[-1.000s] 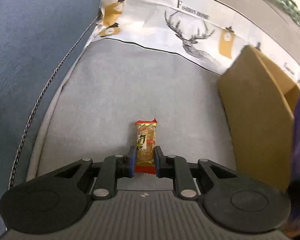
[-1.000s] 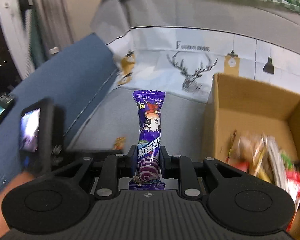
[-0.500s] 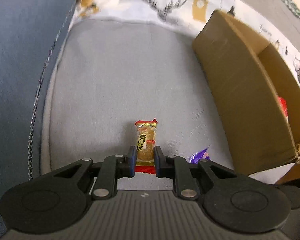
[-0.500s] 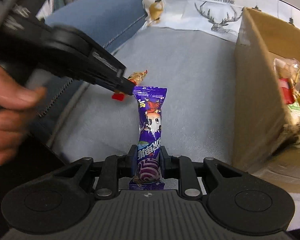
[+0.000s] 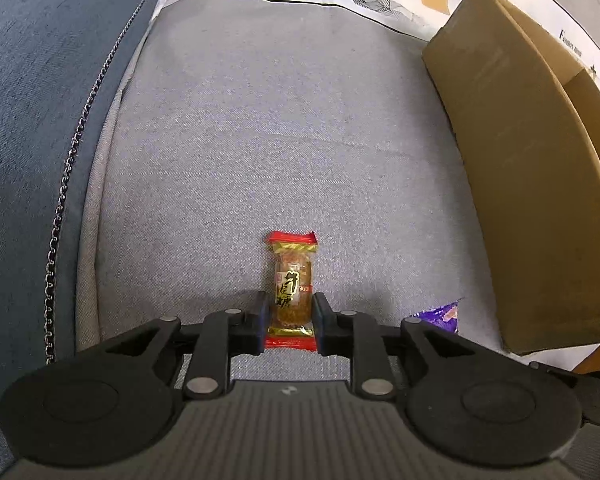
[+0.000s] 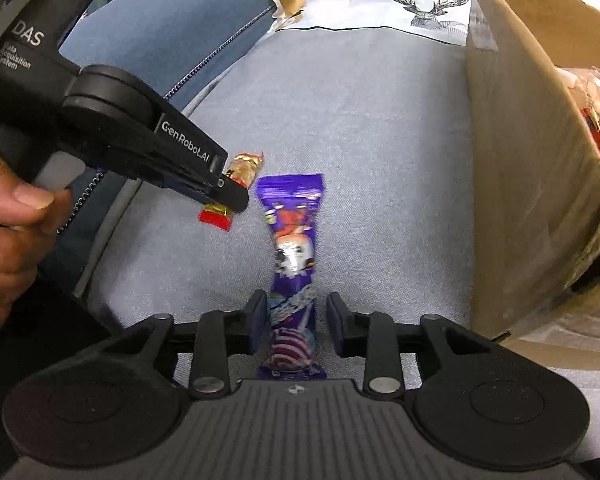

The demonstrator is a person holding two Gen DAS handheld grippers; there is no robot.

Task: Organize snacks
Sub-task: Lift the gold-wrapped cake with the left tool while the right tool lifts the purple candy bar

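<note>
Both grippers are pointing steeply down at the grey cushion (image 5: 284,128), just left of the cardboard box (image 6: 516,168).

**Left gripper** (image 5: 288,322). Its jaws are opening. The candy (image 5: 292,292), a small gold-and-red wrapped piece, is sitting between the pads. The pads are lying close along its sides, and whether they are pressing on it cannot be told. In the right wrist view the candy (image 6: 240,172) is hanging at the fingertips just above the cushion, its red crimped end pointing down.

**Right gripper** (image 6: 296,326). Its jaws are opening. The purple pack (image 6: 294,240) is lying between them, with a clear gap on the right side, so the pads are no longer clamping it. The pack is blurred, which suggests it is dropping or settling onto the cushion. Its tip (image 5: 440,314) is showing in the left wrist view, just beside the left gripper.

**Handling, judged from appearance:**

- Candy: probably light, with a firm core and a slick film wrapper. The thick middle is the place to take hold; the flat crimped ends are likely to slip or fold.
- Purple pack: probably light and soft, a long film sleeve that is narrowing at the waist. It is likely to bend if held at one end. A hold across the lower bulge, where the contents are filling the sleeve, is giving the pads something solid to bear on.
- Both wrappers are looking glossy, so a light squeeze may let them slide. Neither looks fragile enough to rule out a firm pinch.

More snacks (image 6: 596,112) are lying inside the box.
</note>
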